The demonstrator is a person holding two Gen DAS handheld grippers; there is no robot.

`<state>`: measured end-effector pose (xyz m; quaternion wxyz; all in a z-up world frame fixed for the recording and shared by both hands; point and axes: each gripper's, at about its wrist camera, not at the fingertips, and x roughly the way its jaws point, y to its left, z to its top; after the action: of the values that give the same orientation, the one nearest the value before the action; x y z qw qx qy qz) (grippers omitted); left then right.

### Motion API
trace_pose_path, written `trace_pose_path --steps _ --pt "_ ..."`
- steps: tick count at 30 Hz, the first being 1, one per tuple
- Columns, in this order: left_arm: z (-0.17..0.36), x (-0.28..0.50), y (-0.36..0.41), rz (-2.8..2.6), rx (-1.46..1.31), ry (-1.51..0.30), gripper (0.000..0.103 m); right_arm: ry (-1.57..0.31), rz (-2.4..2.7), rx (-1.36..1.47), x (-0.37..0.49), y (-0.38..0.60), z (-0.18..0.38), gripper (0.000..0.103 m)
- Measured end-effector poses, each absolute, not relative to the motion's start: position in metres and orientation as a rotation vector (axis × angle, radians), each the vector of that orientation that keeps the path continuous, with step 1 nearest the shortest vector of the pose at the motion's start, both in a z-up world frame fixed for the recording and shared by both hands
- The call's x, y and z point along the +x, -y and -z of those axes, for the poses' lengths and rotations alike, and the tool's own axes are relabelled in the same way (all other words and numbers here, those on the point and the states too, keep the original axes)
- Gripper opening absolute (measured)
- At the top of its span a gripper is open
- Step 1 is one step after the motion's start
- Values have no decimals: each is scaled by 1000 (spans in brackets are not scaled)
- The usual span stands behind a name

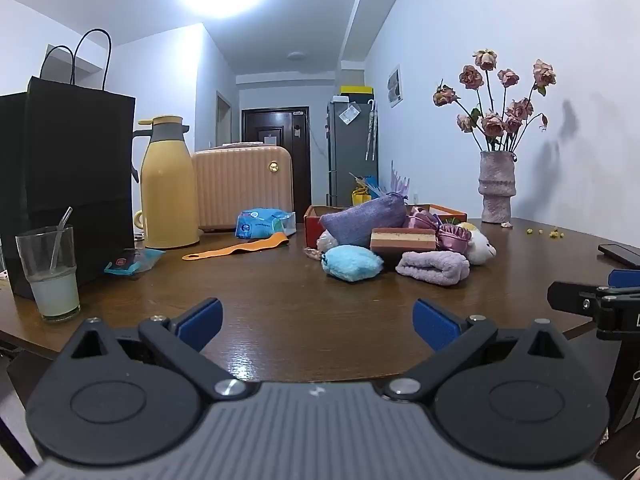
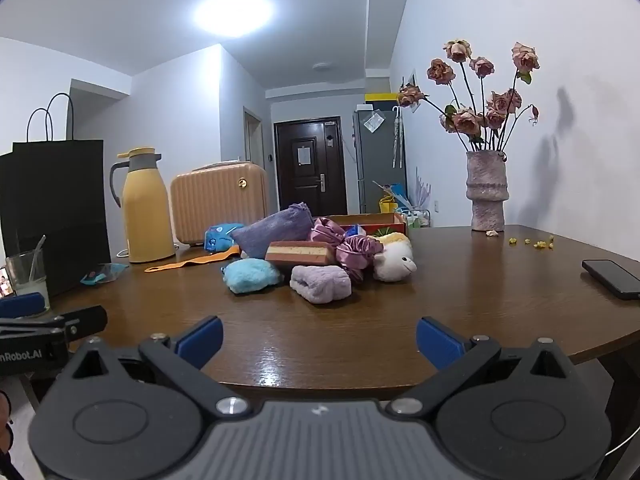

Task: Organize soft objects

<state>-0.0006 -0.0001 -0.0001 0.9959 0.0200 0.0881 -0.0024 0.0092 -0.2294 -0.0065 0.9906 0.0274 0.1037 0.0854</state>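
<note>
Sitting mid-table, w/ nothing gripping them, the soft objects form one heap: blue fuzzy pouch [image 1: 352,263] at 9 o'clock of the pile, lilac rolled towel [image 1: 433,266] at 5, layered sponge block [image 1: 402,239] in the centre, purple sachet bag [image 1: 363,219] behind at 11, satin scrunchies [image 2: 352,250] & white plush [image 2: 394,261] at 3. Red box [image 1: 313,226] just behind. Left gripper [image 1: 318,326] & right gripper [image 2: 319,336] both spread wide, empty, near table edge at 6. Vase [image 2: 486,194] at 2, yellow flask [image 1: 168,188] at 10.

White walls [image 1: 500,32], dark hallway door [image 1: 276,152]
</note>
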Motion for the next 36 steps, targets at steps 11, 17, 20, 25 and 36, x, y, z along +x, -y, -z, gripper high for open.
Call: trace_pose_path --steps 11,17,20,25,36 --pt "3 1 -2 5 38 -186 103 -212 -169 47 10 228 6 103" --pt "0 1 -3 3 35 -185 103 -215 -169 47 9 228 7 103" --pt "-1 0 -1 2 35 -184 103 -219 -168 49 11 228 10 103" --pt "-1 -1 -1 3 36 -179 103 -217 -169 49 9 228 8 103" --pt "-1 -1 0 3 36 -176 103 -223 -155 57 10 228 9 103"
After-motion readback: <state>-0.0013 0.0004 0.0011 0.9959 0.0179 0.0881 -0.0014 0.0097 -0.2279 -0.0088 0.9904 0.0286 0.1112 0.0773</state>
